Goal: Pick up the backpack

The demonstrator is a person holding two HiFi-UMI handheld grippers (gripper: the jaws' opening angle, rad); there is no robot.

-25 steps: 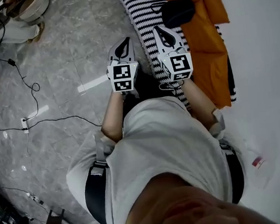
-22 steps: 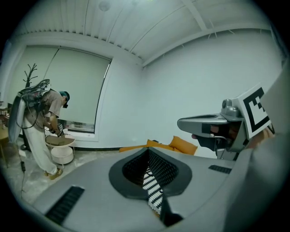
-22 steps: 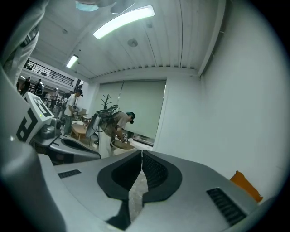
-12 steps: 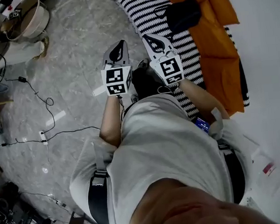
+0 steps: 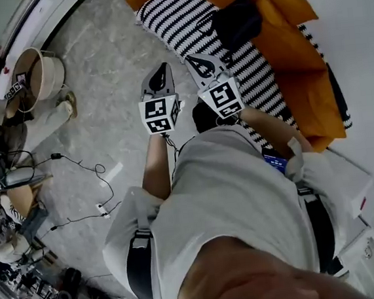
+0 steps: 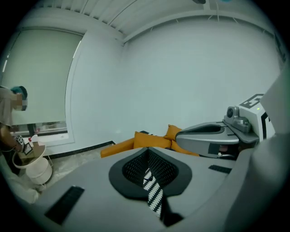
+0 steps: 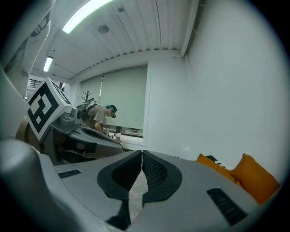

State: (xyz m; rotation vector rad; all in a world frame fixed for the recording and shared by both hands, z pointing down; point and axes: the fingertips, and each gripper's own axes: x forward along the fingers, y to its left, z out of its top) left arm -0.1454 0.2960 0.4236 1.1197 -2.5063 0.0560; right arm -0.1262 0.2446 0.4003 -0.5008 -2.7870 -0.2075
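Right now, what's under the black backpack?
The backpack lies across a striped mat and an orange cushion. Whatever sits directly beneath it is covered.

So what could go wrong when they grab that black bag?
The left gripper and right gripper are both shut, so they might just bump the backpack unless the fingers open first. It lies on a striped mat beside orange cushions, so fabric could get pinched too.
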